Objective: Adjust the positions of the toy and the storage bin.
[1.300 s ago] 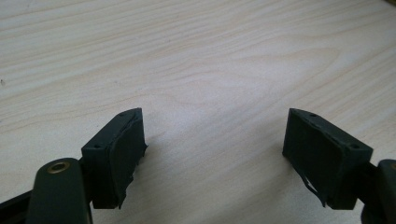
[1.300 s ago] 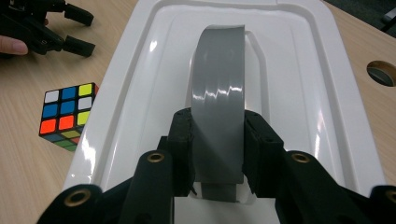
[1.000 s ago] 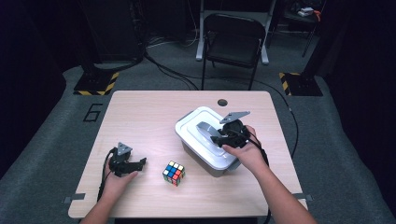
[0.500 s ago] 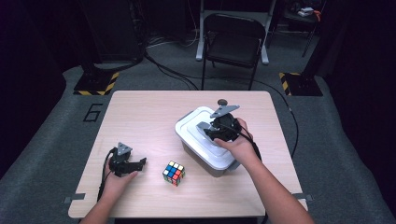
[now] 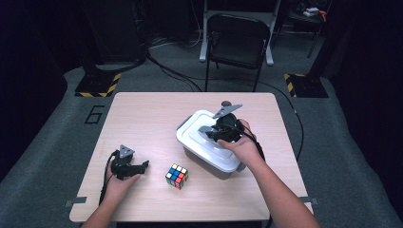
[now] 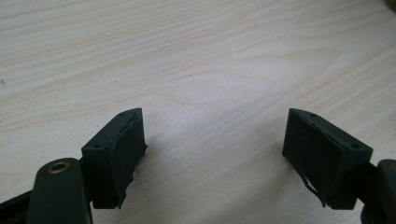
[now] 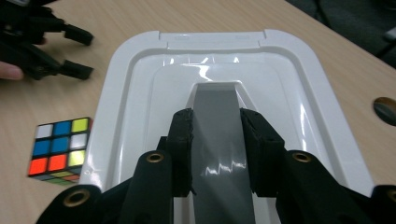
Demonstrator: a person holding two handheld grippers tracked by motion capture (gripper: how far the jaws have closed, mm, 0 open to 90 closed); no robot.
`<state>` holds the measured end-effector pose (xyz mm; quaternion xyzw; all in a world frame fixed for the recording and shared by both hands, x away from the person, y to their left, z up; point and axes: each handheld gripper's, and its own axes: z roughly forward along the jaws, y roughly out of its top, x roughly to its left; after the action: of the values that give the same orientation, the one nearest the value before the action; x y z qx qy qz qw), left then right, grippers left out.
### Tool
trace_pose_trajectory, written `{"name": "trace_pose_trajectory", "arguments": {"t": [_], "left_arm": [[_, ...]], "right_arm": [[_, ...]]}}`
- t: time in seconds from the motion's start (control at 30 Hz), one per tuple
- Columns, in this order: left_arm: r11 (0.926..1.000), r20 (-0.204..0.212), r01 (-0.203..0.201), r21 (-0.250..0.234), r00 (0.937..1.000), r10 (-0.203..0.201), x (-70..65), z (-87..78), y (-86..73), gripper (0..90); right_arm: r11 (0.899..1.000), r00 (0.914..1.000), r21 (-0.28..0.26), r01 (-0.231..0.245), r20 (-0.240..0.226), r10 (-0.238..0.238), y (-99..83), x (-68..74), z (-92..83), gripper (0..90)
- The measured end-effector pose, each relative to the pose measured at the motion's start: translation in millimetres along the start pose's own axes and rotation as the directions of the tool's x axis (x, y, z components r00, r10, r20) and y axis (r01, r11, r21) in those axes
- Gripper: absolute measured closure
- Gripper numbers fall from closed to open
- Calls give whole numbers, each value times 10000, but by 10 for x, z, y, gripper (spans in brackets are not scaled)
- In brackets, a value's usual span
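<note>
Firmly closed right gripper jaws on grey handle (left gripper wide).

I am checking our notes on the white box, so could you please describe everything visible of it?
The white box is glossy plastic with rounded corners and stands right of the middle of the table. Its lid is on, stepped toward a grey handle along the centre. The right claw is shut on that handle from above. The colourful cube lies apart beside it.

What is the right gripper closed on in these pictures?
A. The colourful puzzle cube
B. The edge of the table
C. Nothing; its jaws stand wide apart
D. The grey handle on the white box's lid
D: in the right gripper view the right gripper has both pads pressed against the grey handle of the white lid.
</note>
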<state>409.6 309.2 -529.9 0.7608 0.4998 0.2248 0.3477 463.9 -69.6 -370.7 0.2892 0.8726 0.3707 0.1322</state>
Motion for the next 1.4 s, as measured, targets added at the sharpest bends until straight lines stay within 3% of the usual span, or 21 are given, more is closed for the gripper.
{"name": "trace_pose_trajectory", "arguments": {"t": [0.23,0.47,0.63,1.03,1.4], "left_arm": [[10000,1,-6,2,10000,6,1,0,0,207],[10000,43,-83,2,10000,83,0,-3,0,219],[9999,74,-113,-4,9999,113,-7,-3,1,224],[9999,164,-140,-5,9998,140,-20,-5,1,230],[9999,159,-135,-9,9998,135,-20,-4,1,230]], "right_arm": [[9995,9996,141,-273,-41,274,9,97,-12,672],[9965,9965,107,-835,-83,836,1,119,-16,674],[9952,9952,78,-978,-72,978,0,118,-14,673],[9984,9973,18,-558,478,556,-10,135,-17,661],[9988,9975,-87,-476,515,479,-72,130,-69,637]]}}
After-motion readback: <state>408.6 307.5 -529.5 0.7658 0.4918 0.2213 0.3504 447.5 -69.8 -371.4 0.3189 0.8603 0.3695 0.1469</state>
